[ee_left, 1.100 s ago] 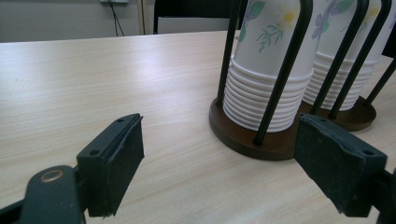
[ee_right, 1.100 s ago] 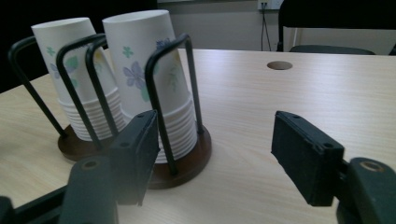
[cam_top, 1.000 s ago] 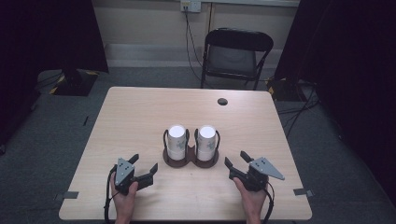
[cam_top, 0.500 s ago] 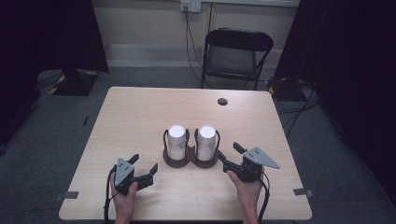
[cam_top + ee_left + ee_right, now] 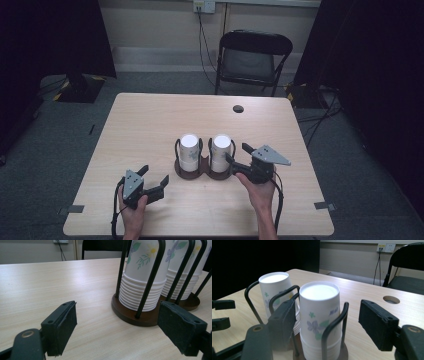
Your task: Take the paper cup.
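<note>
Count: two cup stacks (image 5: 189, 152) (image 5: 220, 152), upside down, in one double holder (image 5: 186, 173). Two grippers, left (image 5: 155, 179) and right (image 5: 239, 154), one per hand. One table (image 5: 150, 125), one chair (image 5: 250, 60), one wall socket (image 5: 204, 6).

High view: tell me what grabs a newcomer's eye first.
Two stacks of upside-down paper cups in a dark wire holder stand at the middle of the wooden table. The right gripper, open, hovers beside the right stack; the left gripper is open, near the table's front edge.
</note>
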The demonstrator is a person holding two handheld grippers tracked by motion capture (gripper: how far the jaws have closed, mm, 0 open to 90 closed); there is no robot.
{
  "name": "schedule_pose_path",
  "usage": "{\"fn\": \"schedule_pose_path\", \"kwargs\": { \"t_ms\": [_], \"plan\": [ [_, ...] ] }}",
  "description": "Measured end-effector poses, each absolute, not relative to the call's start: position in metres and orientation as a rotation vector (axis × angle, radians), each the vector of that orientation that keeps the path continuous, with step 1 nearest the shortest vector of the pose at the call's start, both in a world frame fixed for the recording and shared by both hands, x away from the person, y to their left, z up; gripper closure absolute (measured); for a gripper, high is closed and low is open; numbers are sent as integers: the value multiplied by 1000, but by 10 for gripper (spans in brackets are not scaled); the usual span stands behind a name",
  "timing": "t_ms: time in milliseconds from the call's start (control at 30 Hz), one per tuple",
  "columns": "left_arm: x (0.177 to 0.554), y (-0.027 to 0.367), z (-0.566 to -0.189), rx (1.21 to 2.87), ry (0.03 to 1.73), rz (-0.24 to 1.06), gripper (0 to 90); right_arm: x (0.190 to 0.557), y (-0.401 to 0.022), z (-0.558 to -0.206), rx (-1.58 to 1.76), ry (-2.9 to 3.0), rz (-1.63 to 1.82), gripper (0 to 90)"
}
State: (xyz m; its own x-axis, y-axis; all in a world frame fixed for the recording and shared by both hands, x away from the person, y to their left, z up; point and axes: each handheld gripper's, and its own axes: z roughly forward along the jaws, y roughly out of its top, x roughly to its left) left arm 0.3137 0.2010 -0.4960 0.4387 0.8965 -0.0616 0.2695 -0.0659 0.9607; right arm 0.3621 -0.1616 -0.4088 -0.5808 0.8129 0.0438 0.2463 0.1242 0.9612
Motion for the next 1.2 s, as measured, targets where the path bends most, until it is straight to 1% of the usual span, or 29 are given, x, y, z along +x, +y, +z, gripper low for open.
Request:
{"fn": "schedule_pose_path", "kwargs": {
  "t_ms": [133, 500, 900, 1200],
  "plan": [
    [314, 201, -496, 1592, 1046, 712, 162, 372, -155, -403, 985, 1918, 1464, 320],
    [314, 201, -496, 1589, 1044, 708, 162, 395, -136, -399, 943, 1961, 1472, 317],
    [313, 202, -496, 1590, 1042, 708, 162, 404, -129, -403, 948, 1978, 1457, 292],
    [313, 202, -496, 1589, 1040, 709, 163, 411, -121, -408, 953, 2001, 1449, 289]
  ]
}}
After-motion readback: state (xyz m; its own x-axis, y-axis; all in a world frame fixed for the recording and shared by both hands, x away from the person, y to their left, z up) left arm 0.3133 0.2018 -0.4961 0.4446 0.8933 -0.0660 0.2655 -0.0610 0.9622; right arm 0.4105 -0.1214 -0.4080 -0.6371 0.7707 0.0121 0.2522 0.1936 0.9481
